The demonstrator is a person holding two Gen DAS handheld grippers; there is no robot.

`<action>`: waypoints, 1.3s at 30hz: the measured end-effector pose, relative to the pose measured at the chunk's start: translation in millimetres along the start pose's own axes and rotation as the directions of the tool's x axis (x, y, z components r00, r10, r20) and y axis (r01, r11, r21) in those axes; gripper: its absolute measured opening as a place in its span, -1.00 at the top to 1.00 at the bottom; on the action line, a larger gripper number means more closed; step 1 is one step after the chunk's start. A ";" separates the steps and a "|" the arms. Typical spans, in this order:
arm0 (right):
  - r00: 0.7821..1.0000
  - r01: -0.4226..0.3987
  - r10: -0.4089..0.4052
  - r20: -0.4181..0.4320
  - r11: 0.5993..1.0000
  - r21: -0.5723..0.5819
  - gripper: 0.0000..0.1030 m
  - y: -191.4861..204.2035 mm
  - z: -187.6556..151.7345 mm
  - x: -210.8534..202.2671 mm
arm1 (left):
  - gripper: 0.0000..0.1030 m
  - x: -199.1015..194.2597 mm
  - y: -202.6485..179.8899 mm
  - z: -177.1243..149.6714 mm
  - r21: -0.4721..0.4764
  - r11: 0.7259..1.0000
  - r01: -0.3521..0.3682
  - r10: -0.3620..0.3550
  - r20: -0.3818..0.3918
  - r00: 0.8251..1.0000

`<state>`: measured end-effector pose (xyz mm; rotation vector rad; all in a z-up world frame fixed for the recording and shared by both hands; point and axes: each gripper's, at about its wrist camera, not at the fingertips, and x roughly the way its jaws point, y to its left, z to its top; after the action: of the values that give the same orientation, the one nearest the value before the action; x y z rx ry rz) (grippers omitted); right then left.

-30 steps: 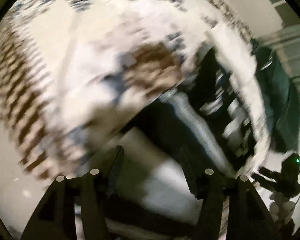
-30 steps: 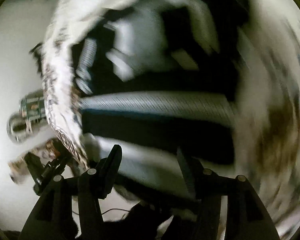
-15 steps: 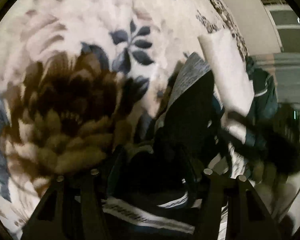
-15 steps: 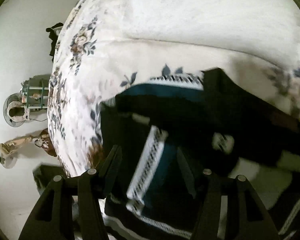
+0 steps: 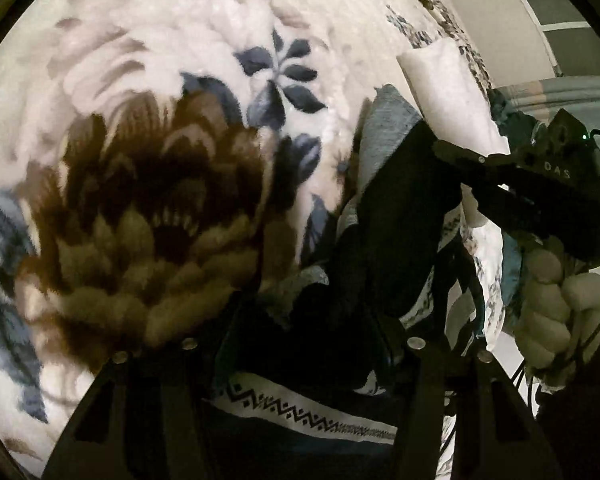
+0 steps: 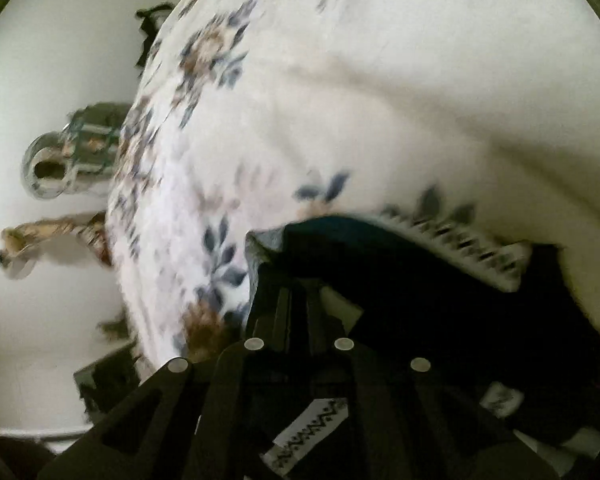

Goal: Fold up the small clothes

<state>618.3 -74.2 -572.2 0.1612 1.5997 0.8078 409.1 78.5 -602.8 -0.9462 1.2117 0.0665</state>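
Observation:
A dark navy garment (image 5: pixel 388 240) with white patterned bands lies bunched on a floral blanket (image 5: pixel 160 128). My left gripper (image 5: pixel 308 320) is low over it with fingers wide apart, dark cloth between them. The right gripper shows in the left wrist view (image 5: pixel 512 184), held by a hand, above the garment's right side. In the right wrist view the garment (image 6: pixel 420 288) fills the lower right and my right gripper (image 6: pixel 298 312) has its fingers closed together on a fold of the dark cloth.
A white folded cloth (image 5: pixel 448 92) lies beyond the garment. The blanket's edge (image 6: pixel 128 208) drops to a pale floor with a metal object (image 6: pixel 72 160) and a small brownish item (image 6: pixel 44 236). A dark box (image 6: pixel 104 380) sits low left.
Both grippers have dropped from a blurred swing down to the garment on the blanket. The right gripper's fingers went from wide apart to closed on the cloth.

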 end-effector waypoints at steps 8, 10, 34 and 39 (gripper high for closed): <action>0.984 0.134 -0.150 0.096 0.979 0.153 0.90 -28.2 1.7 -15.2 | -0.05 1.1 -4.3 -1.7 0.065 0.997 -0.050 0.051 -0.014 0.999; 0.986 0.120 -0.138 0.089 0.976 0.182 0.90 -38.2 3.8 -16.2 | -0.05 -4.6 -1.1 -4.4 0.070 0.996 -0.062 0.063 -0.012 0.998; 1.000 -0.011 0.011 0.001 0.989 0.149 0.72 -25.5 16.6 9.0 | 0.81 3.0 -27.4 20.1 0.255 0.967 -0.029 0.022 0.030 0.999; 0.990 -0.102 0.067 0.127 0.951 0.293 0.38 -60.5 -35.8 -68.9 | 0.53 -20.6 -33.5 14.2 0.263 0.950 -0.170 0.159 0.062 0.985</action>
<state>621.0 -170.5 -551.5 0.4891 1.6054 0.6057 428.9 75.3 -566.1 -0.6041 1.2255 0.0521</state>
